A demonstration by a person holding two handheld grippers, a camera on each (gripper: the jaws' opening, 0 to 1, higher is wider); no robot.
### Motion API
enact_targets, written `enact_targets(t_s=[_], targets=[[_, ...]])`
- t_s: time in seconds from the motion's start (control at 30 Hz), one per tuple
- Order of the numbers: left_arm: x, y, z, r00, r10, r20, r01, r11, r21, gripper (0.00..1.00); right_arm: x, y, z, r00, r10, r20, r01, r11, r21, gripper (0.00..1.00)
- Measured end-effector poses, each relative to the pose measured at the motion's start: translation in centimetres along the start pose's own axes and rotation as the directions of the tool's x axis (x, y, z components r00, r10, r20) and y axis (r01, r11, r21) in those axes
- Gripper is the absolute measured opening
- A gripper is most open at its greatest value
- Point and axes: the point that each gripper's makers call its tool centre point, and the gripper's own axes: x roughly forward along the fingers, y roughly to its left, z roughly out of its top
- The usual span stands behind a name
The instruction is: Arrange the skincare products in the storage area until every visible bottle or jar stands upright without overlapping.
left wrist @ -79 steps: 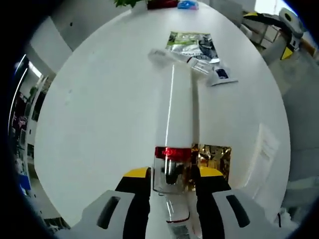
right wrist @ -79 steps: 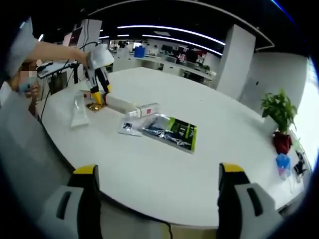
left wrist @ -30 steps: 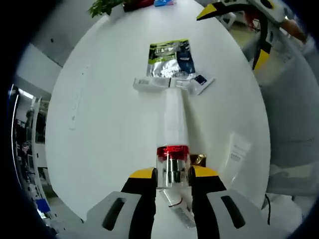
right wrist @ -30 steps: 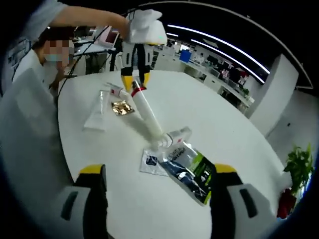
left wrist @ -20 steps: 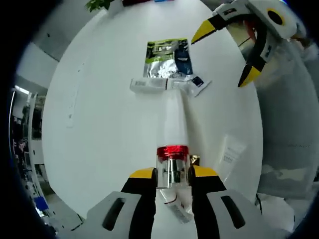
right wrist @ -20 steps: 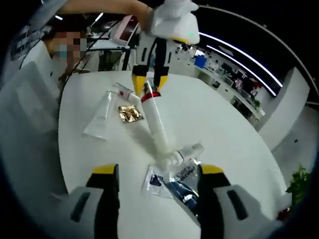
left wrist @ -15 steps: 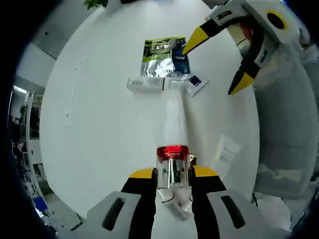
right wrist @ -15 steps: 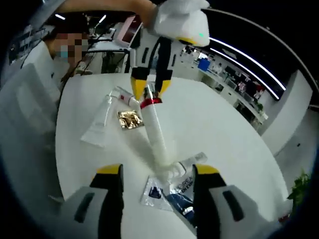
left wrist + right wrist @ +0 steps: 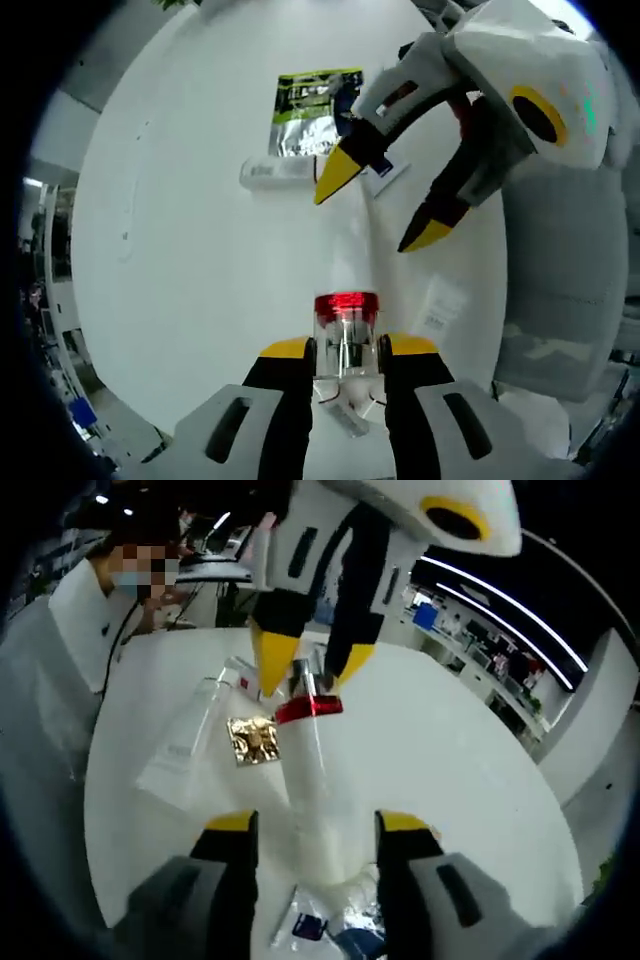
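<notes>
A long white tube [image 9: 346, 303] with a red ring and a clear cap stands tilted, its far end down near the table [image 9: 200, 250]. My left gripper [image 9: 346, 350] is shut on the clear cap. In the right gripper view the left gripper [image 9: 305, 665] holds that cap from above. My right gripper [image 9: 315, 825] is open, its jaws on either side of the tube's white body [image 9: 315, 780] without touching it. In the left gripper view the right gripper [image 9: 382, 208] comes in from the upper right, yellow tips spread.
A green and silver sachet [image 9: 310, 110] and a small white tube [image 9: 275, 172] lie flat beyond. A gold sachet [image 9: 252, 740], a flat clear tube [image 9: 185, 745] and a small red-capped tube [image 9: 235, 675] lie by the person [image 9: 60, 680] at the table's edge.
The left gripper has raised the tube's cap end off the table. The right gripper has come in from far off and now straddles the tube's body.
</notes>
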Motion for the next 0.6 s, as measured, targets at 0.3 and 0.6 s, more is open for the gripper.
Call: enact_targets(t_s=[0.3, 0.6], targets=[[0.0, 0.8, 0.4, 0.999, -0.017, -0.036, 0.017, 1.0, 0.012, 0.22, 1.7, -0.2, 0.6, 1.0, -0.009, -0.011, 0.008, 0.998, -0.068, 0.38], [-0.3, 0.7, 1.0, 0.998, -0.02, -0.058, 0.021, 1.0, 0.011, 0.23, 1.6, -0.4, 0.5, 1.0, -0.009, 0.0, 0.009, 0.998, -0.058, 0.33]])
